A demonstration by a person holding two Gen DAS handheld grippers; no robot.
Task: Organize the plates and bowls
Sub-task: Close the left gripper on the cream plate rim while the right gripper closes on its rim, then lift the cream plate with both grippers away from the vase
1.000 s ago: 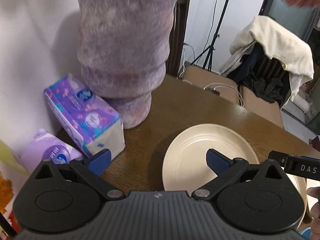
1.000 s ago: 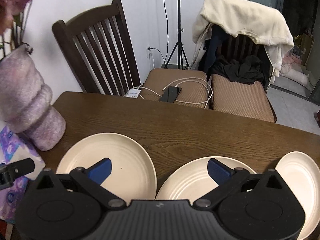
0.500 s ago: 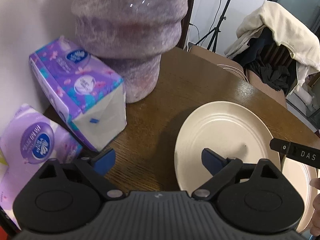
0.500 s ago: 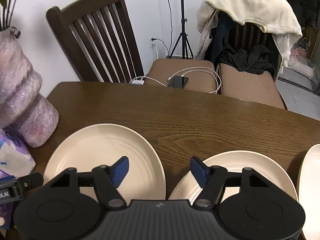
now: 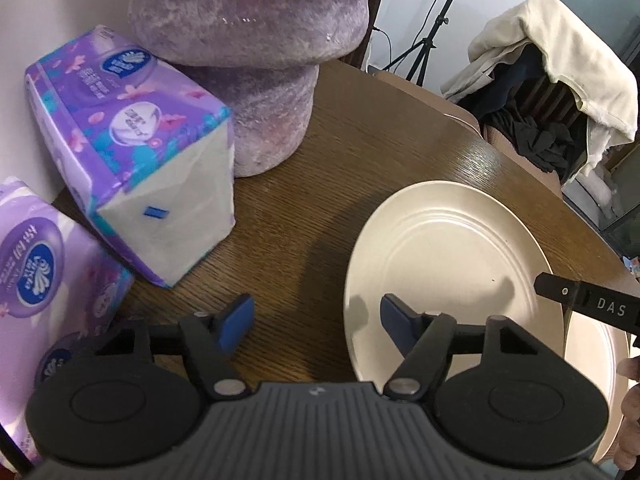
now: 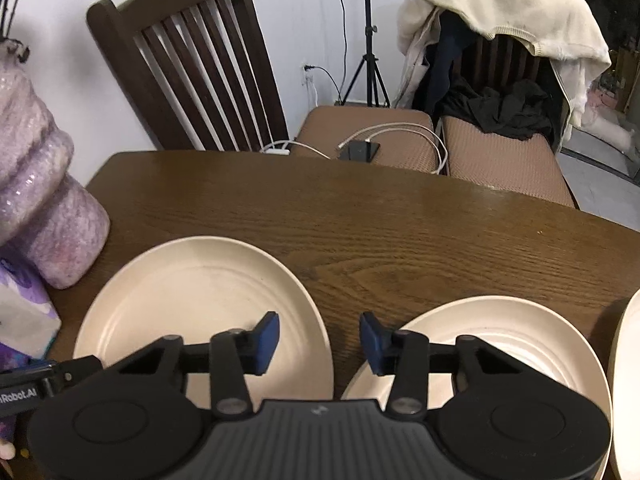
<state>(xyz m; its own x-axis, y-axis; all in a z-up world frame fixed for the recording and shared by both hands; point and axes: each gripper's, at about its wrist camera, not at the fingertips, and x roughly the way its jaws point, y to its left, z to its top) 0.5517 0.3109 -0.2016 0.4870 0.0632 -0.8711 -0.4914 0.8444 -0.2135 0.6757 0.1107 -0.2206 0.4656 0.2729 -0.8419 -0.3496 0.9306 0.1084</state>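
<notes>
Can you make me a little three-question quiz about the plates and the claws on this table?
1. True or false: the left claw straddles the left plate's near rim.
2. How many cream plates show in the right wrist view?
3. What sits between the right claw's fingertips: A) a bowl, B) bare table between two plates, C) a tissue pack?

Key: 1 true; 2 three, counting the middle plate and the sliver at the right edge; 3 B.

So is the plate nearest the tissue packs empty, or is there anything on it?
Empty. The left plate lies flat on the table, its cream surface bare except faint specks.
</notes>
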